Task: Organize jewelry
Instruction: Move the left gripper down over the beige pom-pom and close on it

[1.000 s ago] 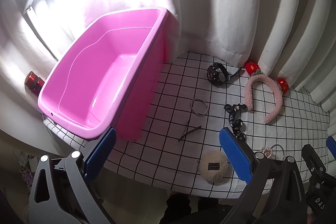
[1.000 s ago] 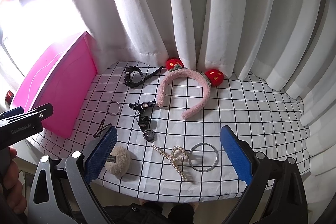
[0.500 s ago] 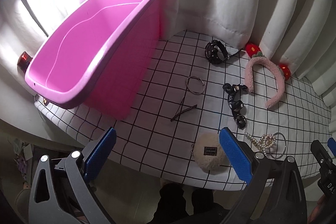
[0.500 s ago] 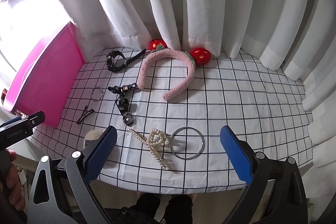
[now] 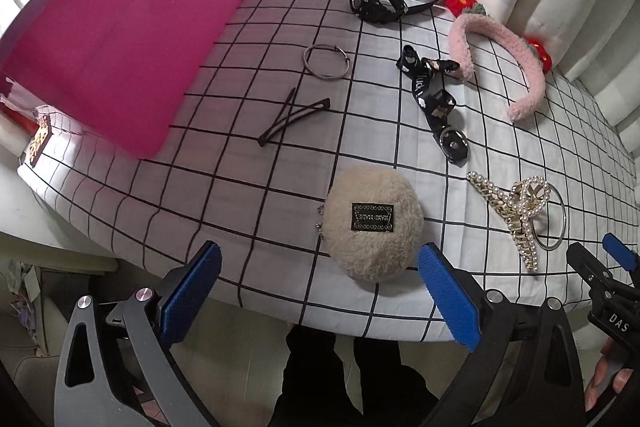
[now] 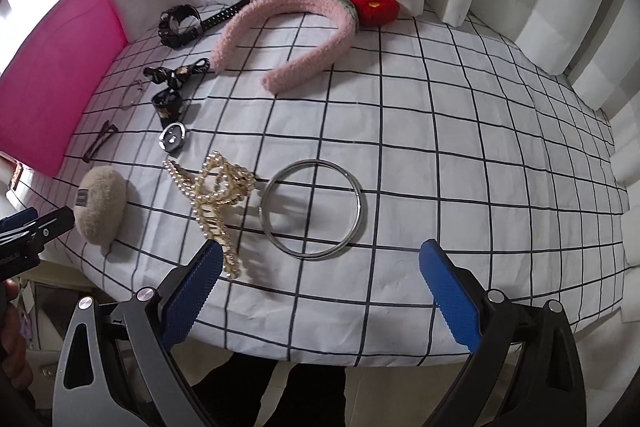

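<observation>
pink tub (image 5: 120, 27) blurred, cut off, thin hoop (image 6: 132, 95) faint

Both tools have dropped closer to the surface (image 6: 440, 131). The left tool (image 5: 318, 291) now faces the beige fluffy pouch (image 5: 374, 223), not the pink tub (image 5: 120, 39); the right tool (image 6: 318, 289) nears the silver bangle (image 6: 312, 209).

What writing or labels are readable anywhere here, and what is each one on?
"HAND MADE", seen upside down, on the black label of the beige fluffy pouch.
"luck", then letters that twist out of sight, on the black ribbon hair tie.
"DAS", cut off at the picture's edge, on the right gripper.
Gold pattern on the small tag beside the pink bin: too blurred to read.
</observation>
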Available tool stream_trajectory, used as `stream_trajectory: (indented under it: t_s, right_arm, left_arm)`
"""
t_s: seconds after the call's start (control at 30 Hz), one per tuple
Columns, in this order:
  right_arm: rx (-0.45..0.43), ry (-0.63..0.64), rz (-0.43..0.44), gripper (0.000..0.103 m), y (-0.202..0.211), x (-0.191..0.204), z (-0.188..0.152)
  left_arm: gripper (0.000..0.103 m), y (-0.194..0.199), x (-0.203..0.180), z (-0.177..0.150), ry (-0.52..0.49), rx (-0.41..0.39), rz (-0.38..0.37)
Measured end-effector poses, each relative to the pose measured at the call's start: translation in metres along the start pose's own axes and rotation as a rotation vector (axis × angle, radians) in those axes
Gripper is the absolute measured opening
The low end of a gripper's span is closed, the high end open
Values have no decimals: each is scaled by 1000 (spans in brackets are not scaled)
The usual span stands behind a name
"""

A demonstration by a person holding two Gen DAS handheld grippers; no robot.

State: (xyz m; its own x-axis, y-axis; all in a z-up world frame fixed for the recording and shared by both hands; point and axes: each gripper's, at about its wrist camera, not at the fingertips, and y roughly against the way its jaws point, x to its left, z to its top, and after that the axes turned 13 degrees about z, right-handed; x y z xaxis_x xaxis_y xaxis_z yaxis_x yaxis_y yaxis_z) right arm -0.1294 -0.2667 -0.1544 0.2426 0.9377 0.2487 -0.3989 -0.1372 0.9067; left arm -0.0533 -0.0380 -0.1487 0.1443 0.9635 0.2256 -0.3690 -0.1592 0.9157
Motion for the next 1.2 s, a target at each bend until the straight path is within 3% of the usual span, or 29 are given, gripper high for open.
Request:
stream_trajectory:
  t_s: [0.37,0.83,1.2]
  right_arm:
    - [66,41,52,94,-36,-17,10]
    - [60,153,-20,94,-50,-11,15]
    - [-5,206,4,94,-49,-9,12]
  left_arm:
    - [97,-26,-20,-7,16,18,-3]
    - [97,-49,-39,-5,3,51,1]
    - [98,-49,-39,-8,32,-48,-2]
